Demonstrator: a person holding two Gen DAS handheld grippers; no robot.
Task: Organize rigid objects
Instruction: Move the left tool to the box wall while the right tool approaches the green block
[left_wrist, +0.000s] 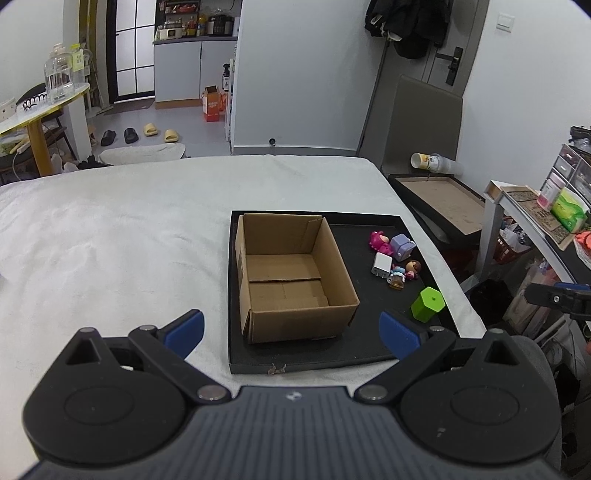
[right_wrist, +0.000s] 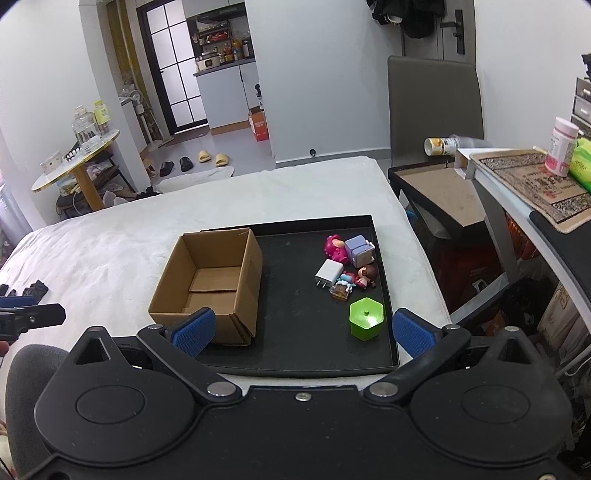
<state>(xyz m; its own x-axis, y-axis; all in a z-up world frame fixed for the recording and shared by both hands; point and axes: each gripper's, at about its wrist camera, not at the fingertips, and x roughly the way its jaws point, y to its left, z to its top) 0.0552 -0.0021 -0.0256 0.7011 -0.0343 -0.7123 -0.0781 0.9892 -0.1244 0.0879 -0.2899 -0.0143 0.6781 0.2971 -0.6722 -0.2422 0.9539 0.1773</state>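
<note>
An empty open cardboard box (left_wrist: 291, 277) (right_wrist: 210, 280) stands on the left part of a black tray (left_wrist: 365, 343) (right_wrist: 295, 295). On the tray's right lie a green hexagonal container (left_wrist: 427, 303) (right_wrist: 366, 317), a white charger (left_wrist: 381, 266) (right_wrist: 328, 274), a pink figure (left_wrist: 379, 242) (right_wrist: 335, 248), a lilac cube toy (left_wrist: 402, 246) (right_wrist: 359, 251) and small dolls (left_wrist: 404, 273) (right_wrist: 356, 280). My left gripper (left_wrist: 291, 334) is open, hovering before the tray's near edge. My right gripper (right_wrist: 303, 332) is open above the tray's near side, the green container just inside its right finger.
The tray rests on a white blanket-covered surface (left_wrist: 122, 240) (right_wrist: 103, 251). To the right stand a low black table (right_wrist: 439, 192), a grey chair (right_wrist: 434, 103) and a shelf with a pink-lidded bottle (right_wrist: 561, 146). Slippers (right_wrist: 210, 157) lie on the floor beyond.
</note>
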